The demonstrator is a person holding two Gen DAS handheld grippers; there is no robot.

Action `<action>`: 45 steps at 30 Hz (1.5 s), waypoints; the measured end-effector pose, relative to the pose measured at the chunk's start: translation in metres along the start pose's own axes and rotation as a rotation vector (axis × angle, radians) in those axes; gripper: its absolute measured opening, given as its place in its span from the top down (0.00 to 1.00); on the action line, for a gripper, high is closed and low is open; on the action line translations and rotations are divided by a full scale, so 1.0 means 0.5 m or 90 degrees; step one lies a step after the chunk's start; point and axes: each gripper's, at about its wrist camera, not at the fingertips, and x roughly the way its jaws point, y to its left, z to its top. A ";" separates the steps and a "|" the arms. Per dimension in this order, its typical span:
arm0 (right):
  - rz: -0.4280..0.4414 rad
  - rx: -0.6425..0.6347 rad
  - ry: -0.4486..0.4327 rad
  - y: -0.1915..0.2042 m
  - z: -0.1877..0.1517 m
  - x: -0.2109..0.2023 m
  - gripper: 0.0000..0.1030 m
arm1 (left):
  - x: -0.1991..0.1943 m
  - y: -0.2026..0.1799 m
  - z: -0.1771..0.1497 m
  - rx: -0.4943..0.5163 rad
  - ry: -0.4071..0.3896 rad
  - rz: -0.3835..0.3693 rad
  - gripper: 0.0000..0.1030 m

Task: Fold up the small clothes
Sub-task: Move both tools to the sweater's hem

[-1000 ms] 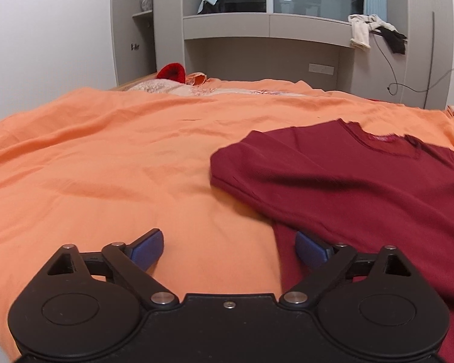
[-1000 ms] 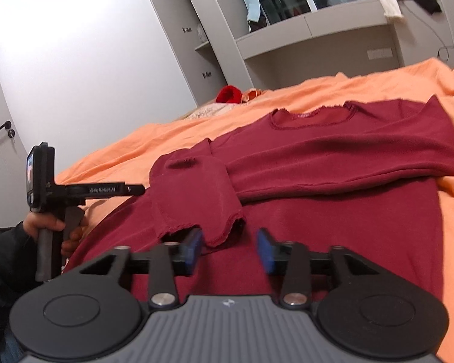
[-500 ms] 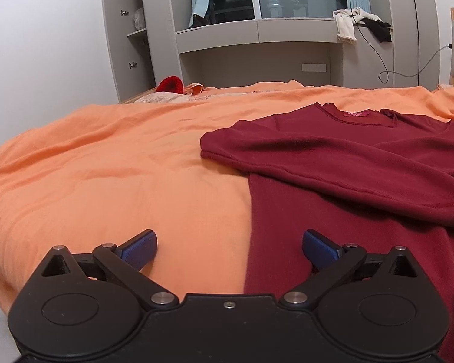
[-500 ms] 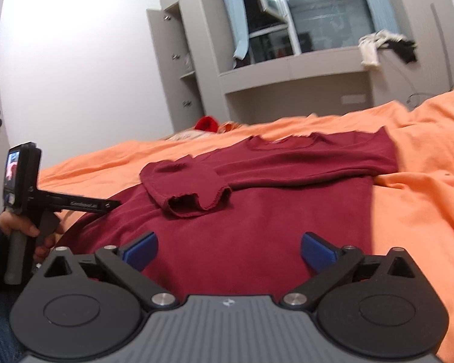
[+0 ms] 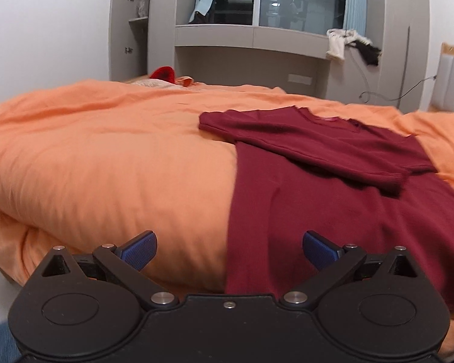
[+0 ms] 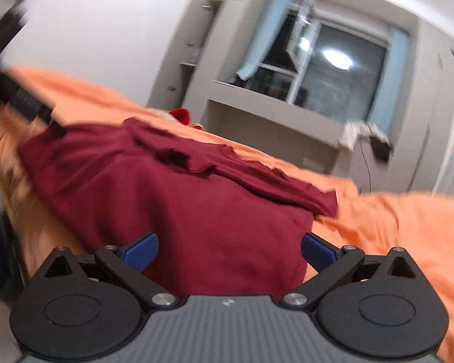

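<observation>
A: You've pulled both grippers back to the near hem since 1 s ago; right view's tilted and blurred.

B: Jaws?

A: Left gripper (image 5: 228, 248) and right gripper (image 6: 229, 249) spread wide, holding nothing. Maroon sweater (image 5: 333, 211) lies flat on the orange duvet (image 5: 106, 166), sleeves folded across chest.

B: Next?

A: Prob. grab both hem corners, fold up twd collar.

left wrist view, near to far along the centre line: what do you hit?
Open left claw → near hem of the dark red long-sleeved top → its folded-over sleeve → orange bed cover → grey wall unit → dark window.
</observation>
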 end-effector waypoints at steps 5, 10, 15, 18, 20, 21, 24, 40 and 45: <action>-0.008 -0.088 0.046 0.060 -0.020 -0.006 0.00 | -0.028 -0.007 -0.031 0.015 0.006 -0.020 0.01; -0.064 -0.209 0.109 0.117 -0.052 0.032 0.00 | -0.042 -0.031 -0.052 0.039 0.003 -0.038 0.01; -0.095 -0.270 0.116 0.149 -0.071 0.070 0.00 | -0.041 -0.050 -0.057 0.070 0.000 -0.038 0.01; -0.128 -0.305 0.108 0.166 -0.082 0.104 0.00 | -0.035 -0.056 -0.056 0.075 0.006 -0.039 0.01; -0.148 -0.334 0.101 0.181 -0.090 0.126 0.00 | -0.034 -0.060 -0.056 0.078 0.006 -0.041 0.01; -0.152 -0.345 0.096 0.187 -0.094 0.134 0.00 | -0.035 -0.060 -0.057 0.081 0.004 -0.042 0.01; -0.161 -0.376 0.079 0.208 -0.106 0.148 0.00 | -0.034 -0.061 -0.058 0.092 0.001 -0.041 0.01; -0.197 -0.390 0.032 0.233 -0.106 0.153 0.00 | -0.032 -0.055 -0.058 0.075 0.000 -0.017 0.01; -0.224 -0.367 0.000 0.233 -0.097 0.131 0.00 | -0.032 -0.055 -0.059 0.075 -0.002 -0.016 0.01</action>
